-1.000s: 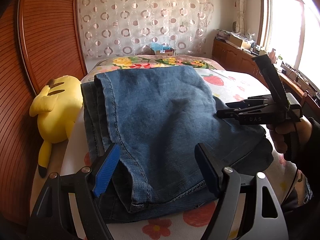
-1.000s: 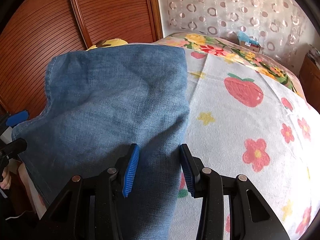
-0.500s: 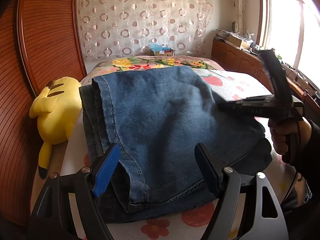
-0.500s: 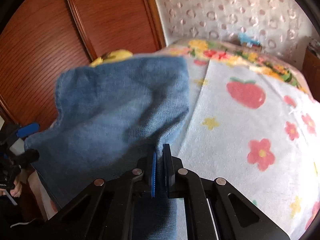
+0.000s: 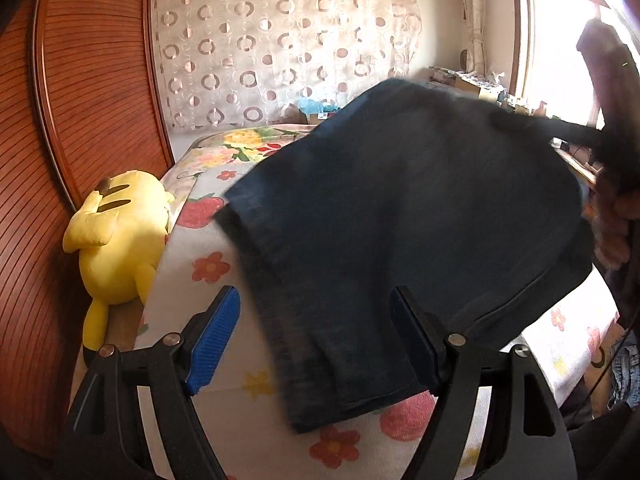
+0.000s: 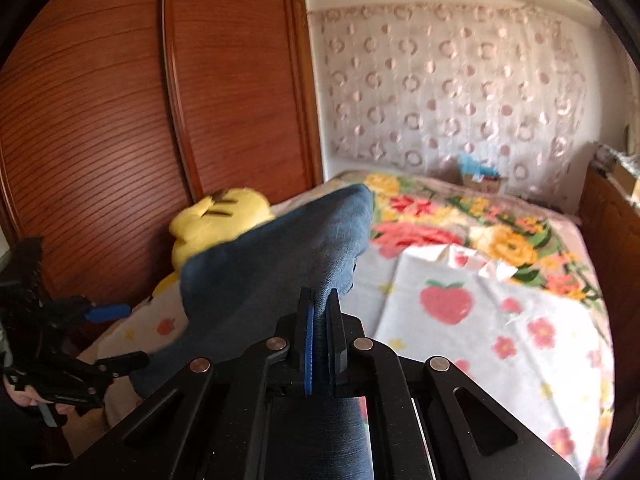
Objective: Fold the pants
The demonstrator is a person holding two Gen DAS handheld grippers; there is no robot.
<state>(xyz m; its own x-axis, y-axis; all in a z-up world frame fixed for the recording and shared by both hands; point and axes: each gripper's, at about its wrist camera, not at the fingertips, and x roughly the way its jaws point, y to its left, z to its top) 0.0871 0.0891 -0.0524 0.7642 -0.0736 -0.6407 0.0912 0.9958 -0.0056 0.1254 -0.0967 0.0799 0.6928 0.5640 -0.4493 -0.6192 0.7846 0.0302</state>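
The folded blue jeans (image 5: 400,216) hang lifted above the flowered bed sheet (image 5: 224,364), their lower hem still near the sheet at the front. My right gripper (image 6: 320,312) is shut on one edge of the jeans (image 6: 288,256) and holds it up; it shows at the right in the left wrist view (image 5: 576,132). My left gripper (image 5: 316,336) is open and empty, its blue pads either side of the hanging hem, not touching it. It also shows low at the left in the right wrist view (image 6: 100,336).
A yellow plush toy (image 5: 120,240) lies at the bed's left edge against the wooden wardrobe (image 5: 72,120). A patterned curtain (image 5: 280,52) hangs behind the bed. A wooden dresser with clutter stands under the window (image 5: 560,40) at the right.
My right gripper closed on the jeans' edge and lifted it up off the bed. The jeans now hang in the air. My left gripper stayed open.
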